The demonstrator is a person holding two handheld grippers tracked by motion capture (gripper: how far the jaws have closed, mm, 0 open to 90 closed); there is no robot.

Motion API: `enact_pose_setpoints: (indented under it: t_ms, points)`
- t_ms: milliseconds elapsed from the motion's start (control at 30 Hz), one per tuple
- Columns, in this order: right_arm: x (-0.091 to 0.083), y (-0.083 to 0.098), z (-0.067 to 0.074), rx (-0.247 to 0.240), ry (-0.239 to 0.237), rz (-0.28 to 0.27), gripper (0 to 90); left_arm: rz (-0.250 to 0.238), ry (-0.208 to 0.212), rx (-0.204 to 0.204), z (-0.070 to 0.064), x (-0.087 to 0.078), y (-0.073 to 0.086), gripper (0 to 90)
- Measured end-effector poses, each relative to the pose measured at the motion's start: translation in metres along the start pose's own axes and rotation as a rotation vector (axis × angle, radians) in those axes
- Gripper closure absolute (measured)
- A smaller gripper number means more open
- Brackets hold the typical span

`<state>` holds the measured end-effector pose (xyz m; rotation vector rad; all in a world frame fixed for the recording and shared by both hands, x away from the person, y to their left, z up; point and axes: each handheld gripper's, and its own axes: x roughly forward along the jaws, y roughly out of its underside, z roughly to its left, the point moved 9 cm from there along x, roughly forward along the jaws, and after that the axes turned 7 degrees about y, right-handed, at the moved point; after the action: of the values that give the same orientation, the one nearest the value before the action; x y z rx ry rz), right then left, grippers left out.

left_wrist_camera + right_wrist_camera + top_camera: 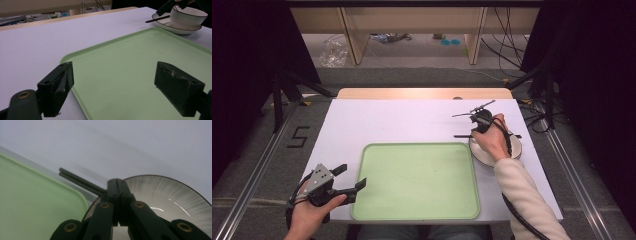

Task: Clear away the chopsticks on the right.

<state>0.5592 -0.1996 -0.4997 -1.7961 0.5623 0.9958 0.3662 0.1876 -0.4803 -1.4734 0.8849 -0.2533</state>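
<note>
right gripper (117,185) — jaws pressed together on chopsticks (80,181) over bowl (188,16) on plate (484,155), right of tray (377,200). thin, stiff, light, likely slippery — pinch mid-length. left gripper (113,82) wide, empty.

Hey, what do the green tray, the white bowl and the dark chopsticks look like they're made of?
The green tray looks like matte plastic: even pale colour, moulded rounded corners and a raised rim. The white bowl, sitting on a plate, looks like glazed ceramic: glossy, with bright highlights, a thin dark rim line and fine radial streaks inside. The chopsticks are smooth, dark and slim; lacquered wood or plastic, hard to tell.
</note>
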Motion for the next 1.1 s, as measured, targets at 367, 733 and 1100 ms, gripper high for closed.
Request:
enact_pose_setpoints:
  t_ms: [367,733,1100]
  points:
    - [0.007,0.001,0.005,-0.021,0.015,0.033,90.0,0.000,-0.001,-0.014,-0.001,0.000,0.000,15.7]
    - [0.011,0.002,0.002,-0.011,0.029,0.052,90.0,0.002,0.000,0.003,0.000,0.000,0.000,15.7]
    - [-0.005,-0.020,0.010,-0.432,0.044,-0.056,72.7,0.000,-0.003,-0.009,0.000,0.000,0.000,15.7]
